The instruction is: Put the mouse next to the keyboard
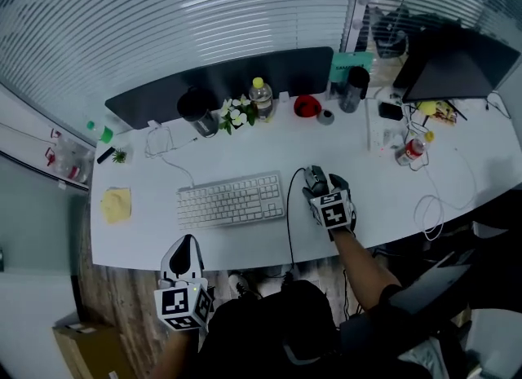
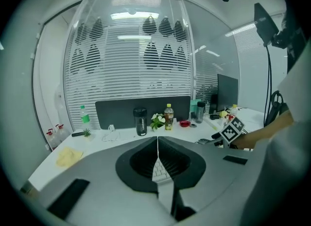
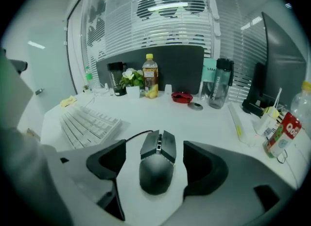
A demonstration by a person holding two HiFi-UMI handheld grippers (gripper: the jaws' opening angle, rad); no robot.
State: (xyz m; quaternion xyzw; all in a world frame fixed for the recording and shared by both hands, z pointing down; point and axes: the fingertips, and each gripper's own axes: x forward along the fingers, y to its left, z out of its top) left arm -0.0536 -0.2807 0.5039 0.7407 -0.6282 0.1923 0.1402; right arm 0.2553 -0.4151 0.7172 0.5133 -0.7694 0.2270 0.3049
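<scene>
The dark wired mouse (image 1: 316,178) (image 3: 158,164) lies flat on the white desk (image 1: 245,153), just right of the white keyboard (image 1: 231,200) (image 3: 90,123), with a narrow gap between them. My right gripper (image 1: 324,189) (image 3: 154,156) is open, its jaws either side of the mouse and clear of it. My left gripper (image 1: 186,248) (image 2: 157,145) hangs off the desk's front edge, below the keyboard's left end, shut with nothing in it.
The mouse cable (image 1: 288,218) runs down over the front edge. Along the back stand a black cup (image 1: 196,112), flowers (image 1: 236,112), a yellow-capped bottle (image 1: 261,98), a red bowl (image 1: 307,106) and a dark bottle (image 1: 356,88). A yellow cloth (image 1: 116,204) lies left; white cables (image 1: 432,206) right.
</scene>
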